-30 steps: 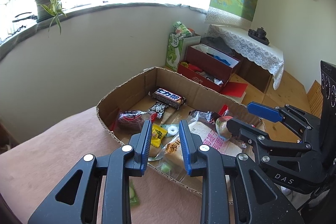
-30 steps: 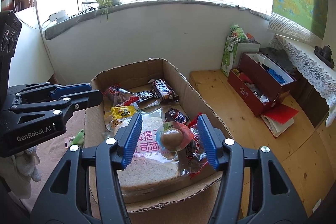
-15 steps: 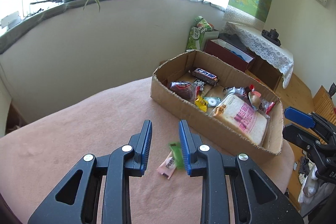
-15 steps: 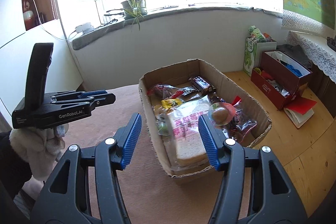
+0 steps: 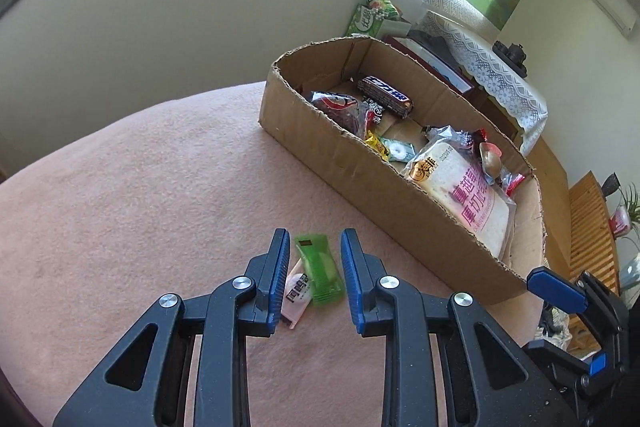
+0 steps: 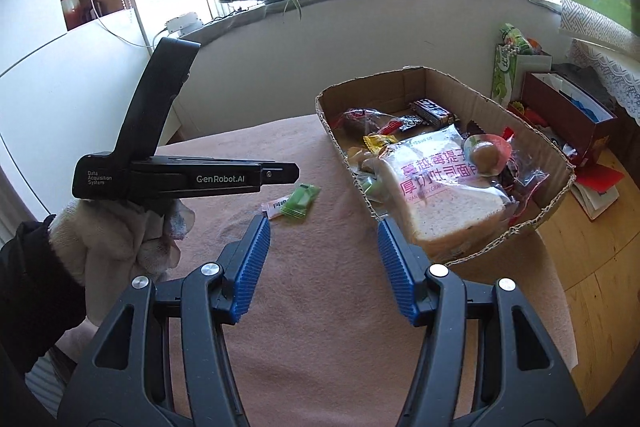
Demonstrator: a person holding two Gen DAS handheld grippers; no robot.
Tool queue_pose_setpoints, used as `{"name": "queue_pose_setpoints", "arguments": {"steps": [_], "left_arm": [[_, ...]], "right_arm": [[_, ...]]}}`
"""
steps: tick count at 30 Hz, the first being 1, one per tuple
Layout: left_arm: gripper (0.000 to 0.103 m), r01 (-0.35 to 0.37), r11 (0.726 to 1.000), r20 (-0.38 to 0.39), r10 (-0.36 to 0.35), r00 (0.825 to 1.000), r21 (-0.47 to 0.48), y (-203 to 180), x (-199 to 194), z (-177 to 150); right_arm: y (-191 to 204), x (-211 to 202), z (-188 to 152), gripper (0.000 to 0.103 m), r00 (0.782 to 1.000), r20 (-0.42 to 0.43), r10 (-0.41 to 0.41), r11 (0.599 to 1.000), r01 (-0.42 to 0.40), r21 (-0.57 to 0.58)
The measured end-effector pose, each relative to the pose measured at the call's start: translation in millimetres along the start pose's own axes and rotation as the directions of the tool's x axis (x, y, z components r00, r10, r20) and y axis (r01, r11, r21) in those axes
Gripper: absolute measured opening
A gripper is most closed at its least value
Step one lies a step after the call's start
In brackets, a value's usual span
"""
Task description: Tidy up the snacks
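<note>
left wrist view: left gripper (image 5: 314, 277) fingers parted, straddling green packet (image 5: 320, 269) on counter (image 5: 140, 207), not clamped. right gripper (image 6: 324, 267) wide apart, empty, near cardboard box (image 6: 556, 195).

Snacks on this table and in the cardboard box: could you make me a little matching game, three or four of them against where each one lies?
Things:
1. green snack packet
2. pink sachet with black print
3. bagged sliced white bread
4. dark chocolate bar in a wrapper

Places:
A. far end of the brown cardboard box
B. on the pink cloth, between the open left gripper fingers
C. near end of the box
D. on the cloth, partly under the green packet

Pairs: 1-B, 2-D, 3-C, 4-A
</note>
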State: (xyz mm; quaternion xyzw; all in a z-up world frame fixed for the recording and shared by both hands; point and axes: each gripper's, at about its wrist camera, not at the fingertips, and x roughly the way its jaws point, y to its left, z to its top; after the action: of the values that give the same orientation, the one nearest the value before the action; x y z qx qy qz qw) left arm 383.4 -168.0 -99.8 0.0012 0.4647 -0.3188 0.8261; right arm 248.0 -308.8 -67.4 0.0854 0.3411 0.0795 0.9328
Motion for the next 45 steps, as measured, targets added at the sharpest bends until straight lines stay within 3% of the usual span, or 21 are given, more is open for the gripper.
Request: {"name": "queue_pose_setpoints", "arguments": {"steps": [3, 9, 17, 21, 24, 26, 28, 29, 37, 43, 45], "left_arm": [[0.023, -0.009, 1.0, -0.027, 0.009, 1.0, 0.001, -2.8, 13.3, 4.7], [0.008, -0.022, 1.0, -0.066, 0.022, 0.998, 0.003, 4.8, 27.4, -3.3], [0.007, 0.019, 0.998, -0.063, -0.016, 0.998, 0.055, -7.3, 4.4, -44.2], [0.007, 0.012, 0.989, -0.034, -0.007, 0.999, 0.148, -25.0, -6.2, -66.7], [0.007, 0.062, 0.983, -0.032, -0.057, 0.998, 0.171, -35.7, -7.3, -72.7], [0.014, 0.092, 0.982, -0.037, -0.087, 0.996, 0.167, -37.9, -10.0, -73.5], [0.033, 0.149, 0.982, -0.059, -0.143, 0.988, 0.119, -33.6, -15.2, -74.1], [0.034, 0.15, 0.983, -0.054, -0.145, 0.988, 0.105, -31.4, -20.6, -74.8], [0.034, 0.003, 0.994, 0.017, -0.005, 1.0, 0.111, -1.3, -53.2, -80.4], [0.034, -0.044, 0.983, 0.032, 0.039, 0.999, 0.176, -9.4, -48.2, -75.5], [0.034, -0.027, 0.985, 0.026, 0.023, 0.999, 0.168, -9.9, -42.4, -68.2]], "right_arm": [[-8.0, -5.0, -2.2, 0.059, 1.0, 0.004, -0.012, 1.0, 0.012, 0.015], [-15.6, -11.6, -6.3, 0.059, 1.0, 0.004, -0.019, 1.0, 0.019, 0.024], [-12.5, -14.5, -11.5, 0.059, 1.0, 0.003, -0.01, 1.0, 0.01, 0.023], [-7.7, -15.7, -16.2, 0.059, 1.0, 0.003, 0.003, 1.0, -0.003, 0.023], [-6.9, -14.7, -21.7, 0.059, 1.0, -0.003, 0.004, 0.999, -0.004, 0.032], [-8.7, -16.0, -25.3, 0.059, 1.0, -0.005, 0.008, 0.999, -0.008, 0.047], [-11.3, -18.5, -28.5, 0.059, 1.0, -0.005, 0.003, 0.998, -0.003, 0.06], [-13.2, -20.1, -29.9, 0.059, 1.0, -0.005, 0.002, 0.998, -0.001, 0.067], [-15.6, -18.3, -37.6, 0.059, 0.999, -0.036, 0.01, 0.998, -0.008, 0.069], [13.9, 5.1, -44.7, 0.059, 0.994, -0.096, 0.06, 0.998, -0.06, 0.003], [21.9, 13.9, -47.4, 0.059, 0.992, -0.114, 0.063, 0.998, -0.064, -0.008]]}}
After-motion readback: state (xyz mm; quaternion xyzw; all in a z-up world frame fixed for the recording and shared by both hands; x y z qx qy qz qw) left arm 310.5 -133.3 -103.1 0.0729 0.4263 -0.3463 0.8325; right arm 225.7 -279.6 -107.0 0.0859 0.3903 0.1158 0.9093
